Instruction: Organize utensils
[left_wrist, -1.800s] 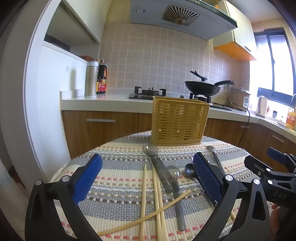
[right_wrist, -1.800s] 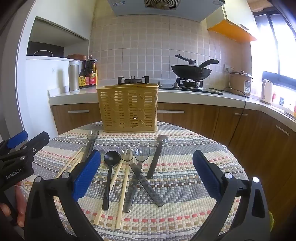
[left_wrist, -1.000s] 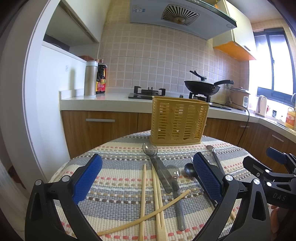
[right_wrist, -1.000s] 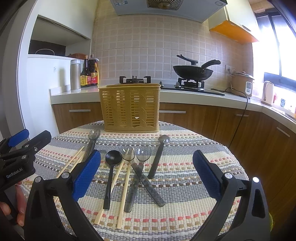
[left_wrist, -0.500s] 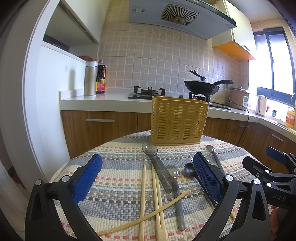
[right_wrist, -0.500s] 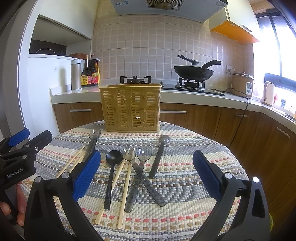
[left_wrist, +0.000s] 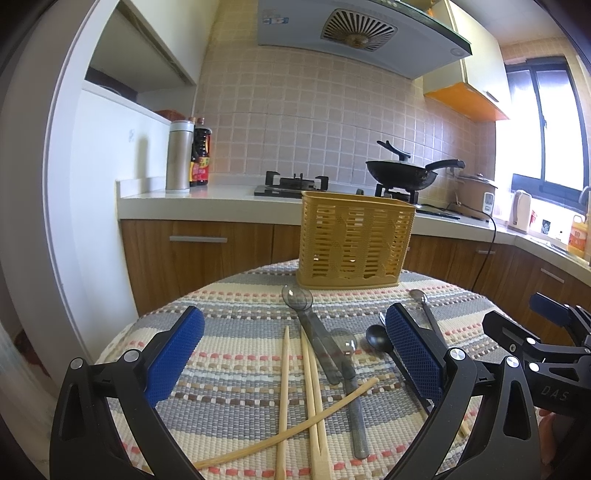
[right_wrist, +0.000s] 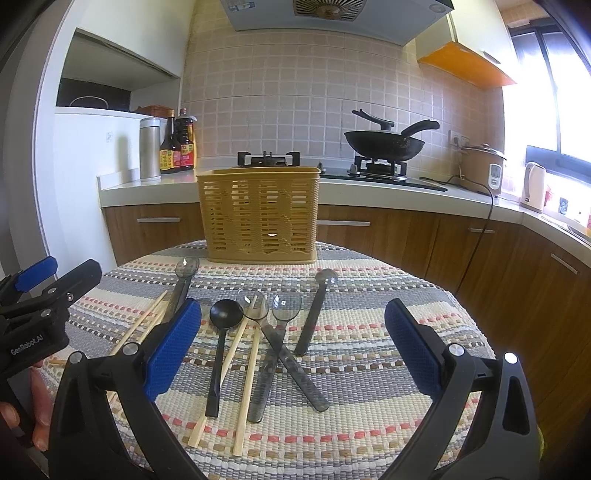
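Hovering wide open and empty, the left gripper (left_wrist: 291, 360) and right gripper (right_wrist: 293, 350) frame the lower half of each view, and nothing looks sorted yet. The yellow basket (right_wrist: 259, 214) at centre frame seems empty through its slats, though its inside is partly hidden. Every utensil lies loose on the striped desk (right_wrist: 369, 325) below it: chopsticks (left_wrist: 295, 387), clear spoons (right_wrist: 284, 321), a black spoon (right_wrist: 221, 339) and a grey spoon (right_wrist: 314, 310), so the whole job remains.
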